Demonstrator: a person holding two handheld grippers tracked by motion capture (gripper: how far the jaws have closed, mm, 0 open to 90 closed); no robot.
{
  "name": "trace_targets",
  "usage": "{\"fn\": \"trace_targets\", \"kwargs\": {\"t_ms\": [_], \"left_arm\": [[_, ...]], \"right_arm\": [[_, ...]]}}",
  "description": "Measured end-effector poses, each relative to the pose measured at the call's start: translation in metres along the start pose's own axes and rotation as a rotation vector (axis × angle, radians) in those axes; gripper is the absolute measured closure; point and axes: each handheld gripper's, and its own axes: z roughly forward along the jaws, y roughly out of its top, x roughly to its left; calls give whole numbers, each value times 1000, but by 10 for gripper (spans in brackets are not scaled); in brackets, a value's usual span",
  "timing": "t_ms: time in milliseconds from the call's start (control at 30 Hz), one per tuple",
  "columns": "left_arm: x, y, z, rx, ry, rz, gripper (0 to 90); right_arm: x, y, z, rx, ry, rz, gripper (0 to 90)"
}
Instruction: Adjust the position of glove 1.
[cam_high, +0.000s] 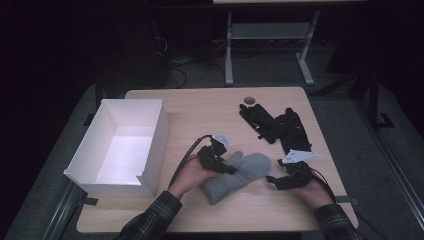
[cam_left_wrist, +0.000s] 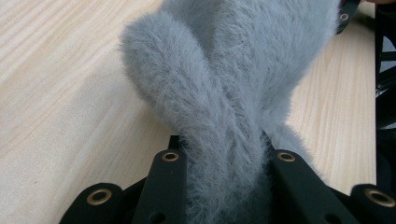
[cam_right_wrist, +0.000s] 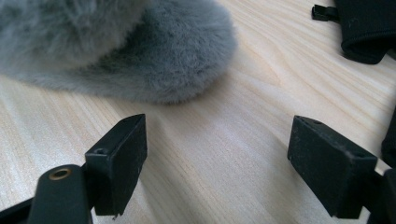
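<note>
**Left jaws clamped on the grey mitten, right jaws wide beside its tip**

The grey mitten (cam_high: 236, 176) lies flat on the table (cam_high: 200, 107), near your edge, between your two hands. Its long axis runs on a slant: cuff toward you and to the left, rounded fingertip end up and to the right, thumb sticking out toward the far side. Your left gripper (cam_high: 220, 161) sits over the thumb side, and in the left gripper view the jaws pinch the fuzzy fabric near the thumb's base, so that grip looks taken. Your right gripper (cam_high: 281, 181) rests just off the mitten's tip, jaws spread with only bare wood between them; the mitten lies ahead and to the left in the right gripper view, close but not touched. The left hand is the one that has it. The white box (cam_high: 120, 147) stands open just left of your left hand, so a carry would run leftward. A pair of black gloves (cam_high: 280, 127) lies farther back on the right, apart from the mitten.
</note>
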Motion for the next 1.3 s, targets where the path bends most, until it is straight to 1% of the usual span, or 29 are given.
{"fn": "trace_targets", "kwargs": {"t_ms": [67, 100, 167, 267, 333, 433, 600, 633, 700, 800, 867, 900, 1033, 1100, 1200, 1300], "left_arm": [[0, 0, -1, 1, 3, 10, 757], [-1, 1, -2, 5, 15, 15, 757], [-1, 1, -3, 4, 26, 18, 758], [-2, 1, -8, -13, 55, 21, 761], [-1, 2, -14, -18, 65, 23, 762], [0, 2, -21, -43, 71, 13, 765], [2, 1, -24, -41, 77, 3, 768], [2, 1, -25, -50, 79, 5, 769], [2, 3, -30, -53, 75, 7, 770], [0, 4, -37, -82, 89, 7, 772], [1, 6, -43, -93, 92, 13, 772], [0, 7, -47, -93, 96, 8, 772], [0, 11, -66, -136, 117, -5, 772], [0, 14, -78, -153, 129, -11, 771], [-1, 22, -96, -156, 159, 0, 772], [0, 27, -111, -158, 169, 6, 772]], "right_arm": [[0, 0, 0, 0, 0, 0, 197], [0, 0, 0, 0, 0, 0, 197], [0, 0, 0, 0, 0, 0, 197], [0, 0, 0, 0, -1, 1, 197], [0, 0, 0, 0, -1, 1, 198], [0, 0, 0, 0, -1, 1, 197], [0, 0, 0, 0, -2, 1, 197], [0, 0, 0, 0, -1, 1, 197], [0, 0, 0, 0, -2, 0, 197], [0, 0, 0, -1, -1, 0, 197], [0, 0, 0, 0, -1, 0, 197], [0, 0, 0, 0, -1, 0, 197], [0, 0, 0, -1, -1, 3, 196], [0, 0, 0, -1, -1, 4, 196], [0, 0, 0, 0, -1, 4, 196], [1, 0, 0, -1, -2, 7, 196]]}}
